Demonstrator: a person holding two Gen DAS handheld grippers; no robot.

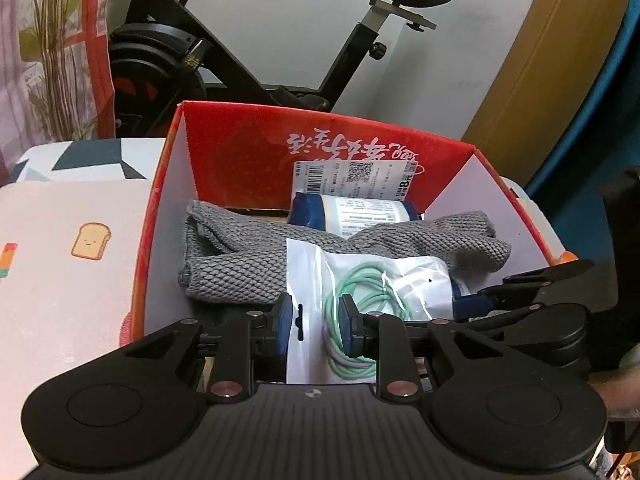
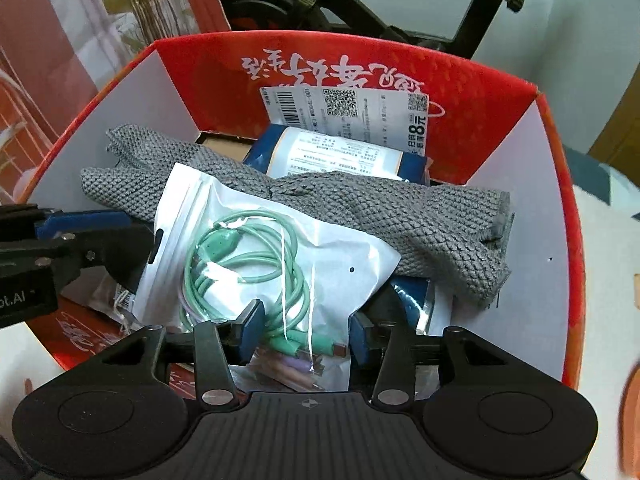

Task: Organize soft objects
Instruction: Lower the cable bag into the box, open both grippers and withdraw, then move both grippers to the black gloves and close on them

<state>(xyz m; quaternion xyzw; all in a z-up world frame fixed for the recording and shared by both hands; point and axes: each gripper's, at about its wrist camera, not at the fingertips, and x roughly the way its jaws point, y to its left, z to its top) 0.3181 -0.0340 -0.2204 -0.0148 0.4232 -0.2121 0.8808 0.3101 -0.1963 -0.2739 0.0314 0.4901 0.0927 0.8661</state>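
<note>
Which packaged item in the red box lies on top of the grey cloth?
The clear zip bag holding the green cable. It overlaps the grey knitted cloth, while the blue-and-white labelled packet sits behind and partly under that cloth, against the red box wall.

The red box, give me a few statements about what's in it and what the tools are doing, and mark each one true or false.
1. A gray knitted cloth lies inside the red box. True.
2. The clear bag holds a green cable. True.
3. The clear bag lies underneath the gray cloth. False: it lies on top of the cloth's near part.
4. The left tool and the right tool each have their fingers on either side of the bag. True.
5. The box's inner side walls are black. False: they are white, with a red far wall.
6. A blue-and-white labelled package sits outside the box. False: it is inside, near the far wall.
</note>
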